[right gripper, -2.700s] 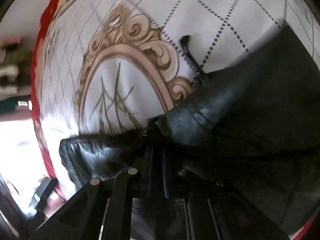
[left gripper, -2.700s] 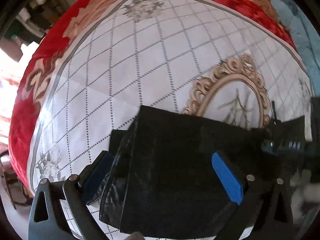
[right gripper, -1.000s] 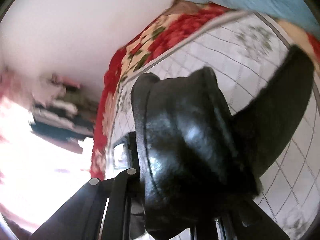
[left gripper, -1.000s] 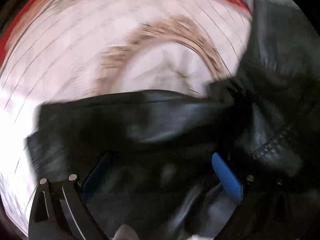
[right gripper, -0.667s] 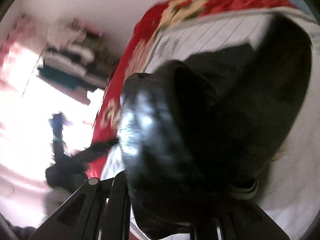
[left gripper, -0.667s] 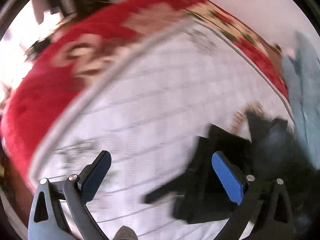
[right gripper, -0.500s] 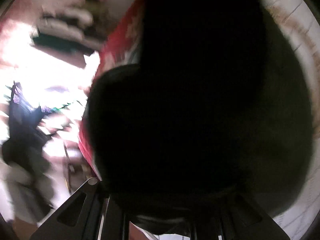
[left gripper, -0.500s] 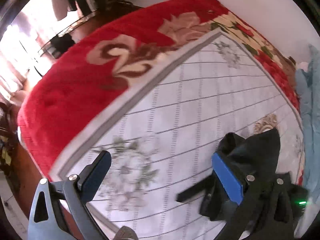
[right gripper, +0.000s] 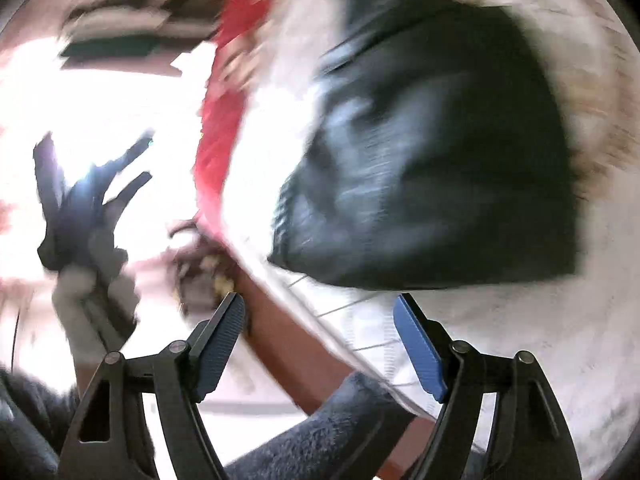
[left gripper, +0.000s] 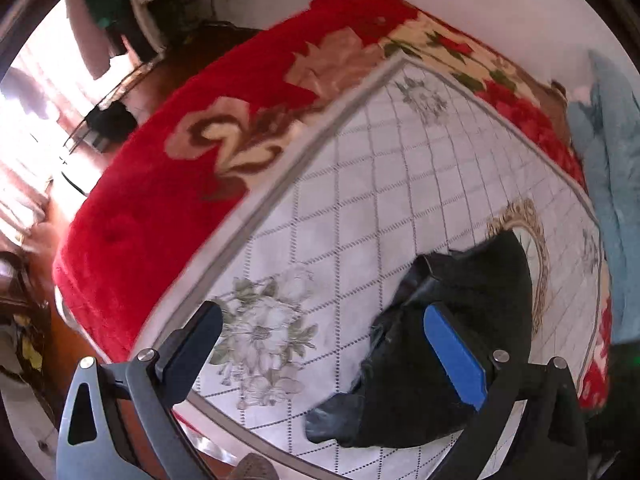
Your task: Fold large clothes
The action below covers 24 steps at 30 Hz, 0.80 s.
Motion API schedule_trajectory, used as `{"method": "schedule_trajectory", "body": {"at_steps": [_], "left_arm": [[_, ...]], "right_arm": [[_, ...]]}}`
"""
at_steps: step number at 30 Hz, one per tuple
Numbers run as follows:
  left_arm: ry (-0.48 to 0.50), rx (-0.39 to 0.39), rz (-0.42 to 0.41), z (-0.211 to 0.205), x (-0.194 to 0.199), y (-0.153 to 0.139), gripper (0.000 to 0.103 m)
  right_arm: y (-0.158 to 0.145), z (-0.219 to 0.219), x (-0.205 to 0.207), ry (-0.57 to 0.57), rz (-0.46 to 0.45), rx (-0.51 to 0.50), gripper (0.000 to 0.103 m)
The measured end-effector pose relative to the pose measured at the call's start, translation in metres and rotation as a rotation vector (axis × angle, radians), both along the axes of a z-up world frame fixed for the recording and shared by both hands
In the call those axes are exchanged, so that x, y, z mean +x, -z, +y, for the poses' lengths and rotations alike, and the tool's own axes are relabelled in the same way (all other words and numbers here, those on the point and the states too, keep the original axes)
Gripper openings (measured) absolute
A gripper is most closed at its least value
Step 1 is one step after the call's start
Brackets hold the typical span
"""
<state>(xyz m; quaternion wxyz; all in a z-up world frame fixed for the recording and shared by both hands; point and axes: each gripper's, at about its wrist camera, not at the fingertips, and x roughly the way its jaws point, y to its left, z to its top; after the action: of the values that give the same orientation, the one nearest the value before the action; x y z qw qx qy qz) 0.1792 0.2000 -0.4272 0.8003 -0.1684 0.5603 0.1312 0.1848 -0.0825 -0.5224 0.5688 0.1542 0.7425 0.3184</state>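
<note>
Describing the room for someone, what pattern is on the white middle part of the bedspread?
A grey dotted diamond grid with floral motifs on the bedspread, clearest in the left wrist view.

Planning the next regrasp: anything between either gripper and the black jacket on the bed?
Nothing visible. Both the left gripper and right gripper are open and empty; the right's jaws have just opened. The black jacket lies folded on the bedspread, unobstructed.

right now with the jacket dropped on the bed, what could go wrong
The jacket lies bunched, not flat, so the fold may spring open. It sits near the bed's edge, with one end pointing toward it, so a tug could slide it off. Both grippers, left and right, are open and empty; the right's fingers have just been opening, and its view is blurred, so a quick regrasp may miss.
</note>
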Motion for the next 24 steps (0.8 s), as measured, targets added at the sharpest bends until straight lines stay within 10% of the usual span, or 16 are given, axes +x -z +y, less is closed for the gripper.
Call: {"method": "schedule_trajectory", "body": {"at_steps": [4, 11, 17, 20, 24], "left_arm": [[-0.003, -0.077, 0.041, -0.029, 0.017, 0.044, 0.103], [0.013, -0.094, 0.162, -0.069, 0.059, 0.122, 0.103], [0.032, -0.069, 0.227, -0.067, 0.064, 0.15, 0.103], [0.037, -0.062, 0.214, -0.065, 0.061, 0.137, 0.103], [0.063, -0.031, 0.177, -0.067, 0.051, 0.122, 0.103]], "right_arm": [[0.008, -0.036, 0.031, 0.137, -0.069, -0.103, 0.041], [0.047, 0.007, 0.112, 0.127, -0.225, -0.262, 0.037], [0.088, 0.035, 0.139, 0.04, -0.141, -0.425, 0.034], [0.076, 0.032, 0.15, 0.009, -0.085, -0.366, 0.038], [0.042, -0.02, 0.147, 0.097, -0.171, -0.222, 0.081]]}}
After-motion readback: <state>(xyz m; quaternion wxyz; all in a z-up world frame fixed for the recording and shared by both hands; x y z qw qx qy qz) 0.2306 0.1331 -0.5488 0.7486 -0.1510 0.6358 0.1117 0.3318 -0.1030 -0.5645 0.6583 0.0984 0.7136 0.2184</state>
